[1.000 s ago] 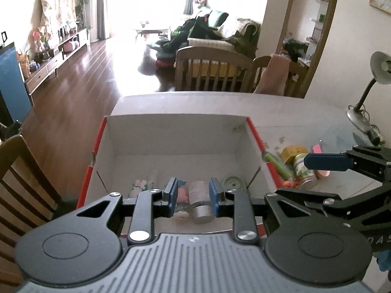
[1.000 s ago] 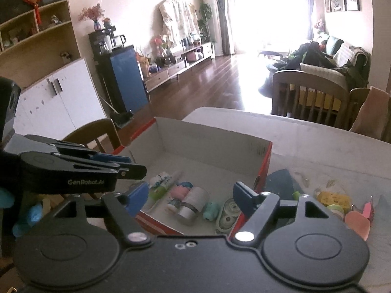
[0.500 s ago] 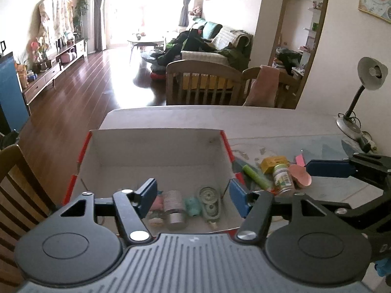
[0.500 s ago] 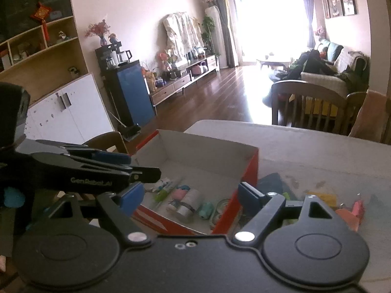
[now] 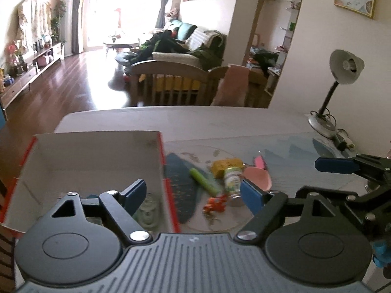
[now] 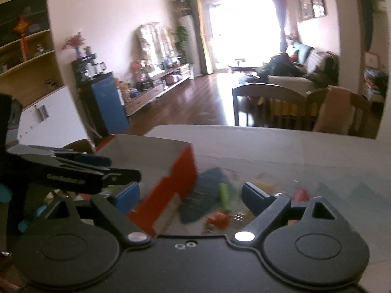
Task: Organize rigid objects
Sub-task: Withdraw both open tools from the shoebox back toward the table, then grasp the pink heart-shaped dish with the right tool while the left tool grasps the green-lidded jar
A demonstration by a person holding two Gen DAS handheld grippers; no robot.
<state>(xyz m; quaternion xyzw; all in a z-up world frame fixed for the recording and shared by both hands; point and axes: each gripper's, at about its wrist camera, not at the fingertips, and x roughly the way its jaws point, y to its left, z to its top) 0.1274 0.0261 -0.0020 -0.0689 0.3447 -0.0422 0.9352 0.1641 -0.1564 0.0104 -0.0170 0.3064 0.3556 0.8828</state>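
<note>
Both jaws released wide and empty, left gripper straddling the red right wall of the box, right gripper just beside it over the green tube, small bottle and yellow packet loose on the bench.

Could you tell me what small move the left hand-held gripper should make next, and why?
Probably ease the left hand-held gripper forward and slightly right toward the small white bottle. Its jaws are wide open and empty, the bottle stands upright on the table just outside the box, and it lies nearly in line with the right finger, beside the green tube.
</note>
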